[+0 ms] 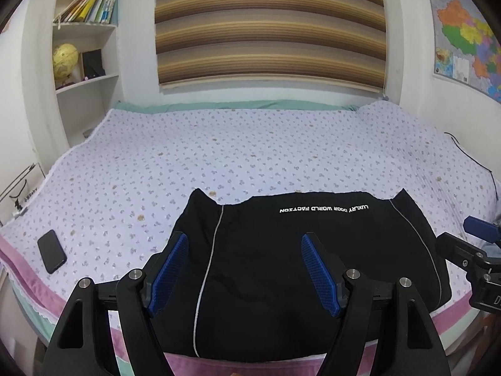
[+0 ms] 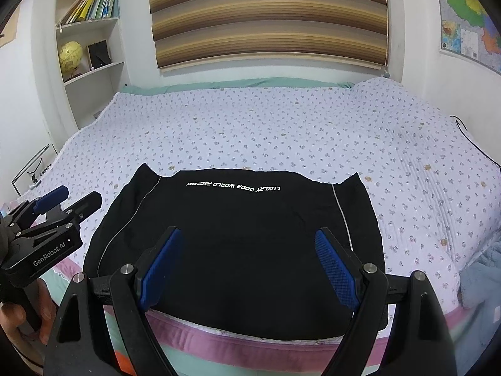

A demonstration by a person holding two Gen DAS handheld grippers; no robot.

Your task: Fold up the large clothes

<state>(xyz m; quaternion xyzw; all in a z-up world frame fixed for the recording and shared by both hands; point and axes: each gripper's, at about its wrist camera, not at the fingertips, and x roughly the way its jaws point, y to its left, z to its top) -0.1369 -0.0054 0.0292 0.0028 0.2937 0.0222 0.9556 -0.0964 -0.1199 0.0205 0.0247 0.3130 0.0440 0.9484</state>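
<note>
A black garment (image 1: 281,250) (image 2: 238,235) with white lettering and thin grey piping lies flat at the near edge of the bed, folded into a broad rectangle. My left gripper (image 1: 244,269) hovers above its left half, jaws wide apart, blue pads (image 1: 170,266) bare. My right gripper (image 2: 247,266) hangs over the garment's near middle, also open with nothing between its blue pads (image 2: 338,266). Each gripper shows at the edge of the other's view: the right gripper (image 1: 469,244) at the right, the left gripper (image 2: 65,206) at the left, held by a hand (image 2: 18,319).
The bed (image 1: 219,156) (image 2: 281,119) has a pale floral quilt with a pink border. A black phone (image 1: 51,250) lies on its near left. A bookshelf (image 1: 84,31) with a yellow globe stands at back left, a striped blind behind, a map (image 1: 463,40) on the right wall. A black cable (image 2: 469,138) trails at right.
</note>
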